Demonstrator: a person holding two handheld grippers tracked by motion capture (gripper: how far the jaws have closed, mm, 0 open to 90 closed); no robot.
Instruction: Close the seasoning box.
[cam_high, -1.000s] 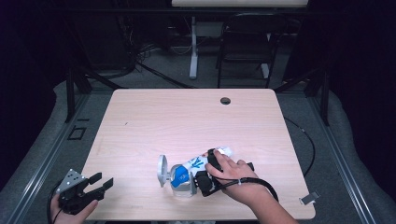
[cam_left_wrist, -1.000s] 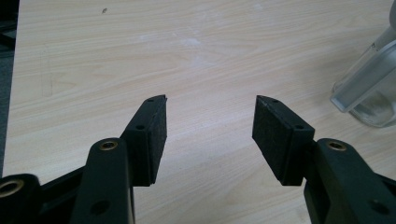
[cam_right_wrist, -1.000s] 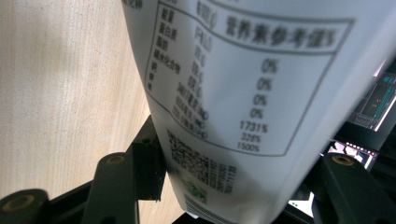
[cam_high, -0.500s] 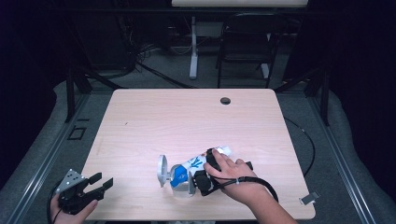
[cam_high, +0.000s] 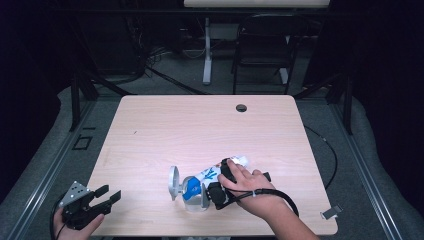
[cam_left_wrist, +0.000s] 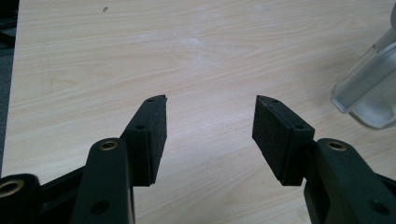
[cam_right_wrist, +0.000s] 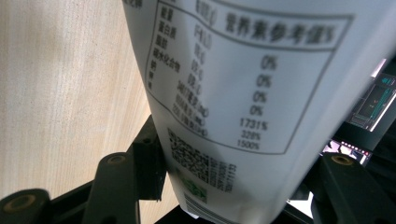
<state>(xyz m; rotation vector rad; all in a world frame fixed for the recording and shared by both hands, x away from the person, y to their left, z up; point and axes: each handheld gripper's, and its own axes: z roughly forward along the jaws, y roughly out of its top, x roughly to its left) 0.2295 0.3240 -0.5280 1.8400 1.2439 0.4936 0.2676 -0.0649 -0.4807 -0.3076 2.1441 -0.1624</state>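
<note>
The right gripper has its jaws spread wide and clamped on a white-and-blue pouch, tilted over a clear container at the counter's 6 o'clock edge. The left gripper, at 8 o'clock, hovers with jaws wide apart, holding nothing.

A pale wooden surface with a cable hole at twelve o'clock stands on grey floor; a dark chair waits behind in the dim room.
</note>
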